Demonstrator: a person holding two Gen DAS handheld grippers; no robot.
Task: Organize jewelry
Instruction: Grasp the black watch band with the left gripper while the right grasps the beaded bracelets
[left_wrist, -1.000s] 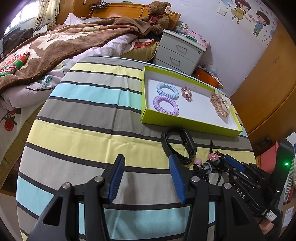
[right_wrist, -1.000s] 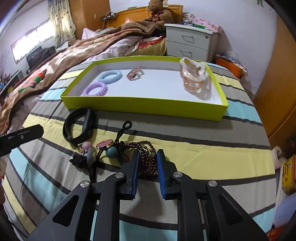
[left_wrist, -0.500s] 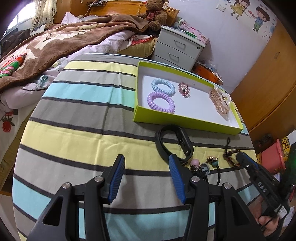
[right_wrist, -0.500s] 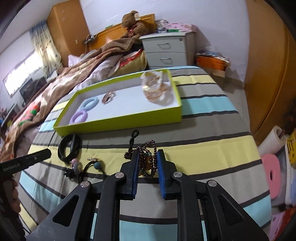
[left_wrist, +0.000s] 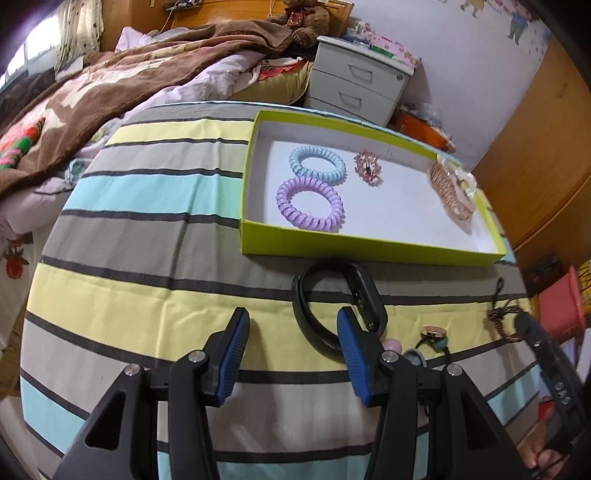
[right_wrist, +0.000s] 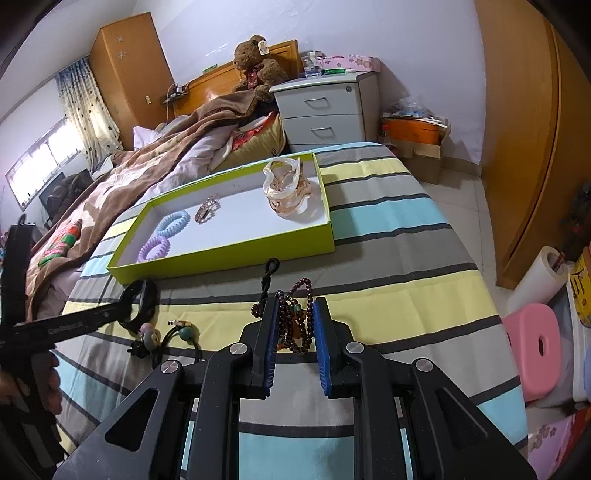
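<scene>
A lime-green tray (left_wrist: 369, 251) (right_wrist: 221, 258) on the striped cloth holds a blue coil hair tie (left_wrist: 317, 164), a purple coil hair tie (left_wrist: 309, 203), a pink brooch (left_wrist: 367, 168) and rose-gold bangles (left_wrist: 450, 192) (right_wrist: 288, 192). My right gripper (right_wrist: 294, 325) is shut on a dark beaded bracelet (right_wrist: 295, 317), lifted off the cloth in front of the tray. My left gripper (left_wrist: 291, 332) is open and empty, just left of a black wristband (left_wrist: 340, 306) (right_wrist: 140, 302). Bead-tipped hair ties (left_wrist: 428, 339) (right_wrist: 166, 339) lie beside the wristband.
A bed with a brown blanket (left_wrist: 129, 81) lies beyond the table to the left, and a grey bedside drawer unit (left_wrist: 354, 85) stands behind the tray. A pink stool (right_wrist: 535, 343) and a paper roll (right_wrist: 539, 277) sit on the floor to the right.
My right gripper rose and rolled with the beaded bracelet, pulling it clear of the hair ties. The left gripper slid closer to the black wristband, jaws unchanged.
</scene>
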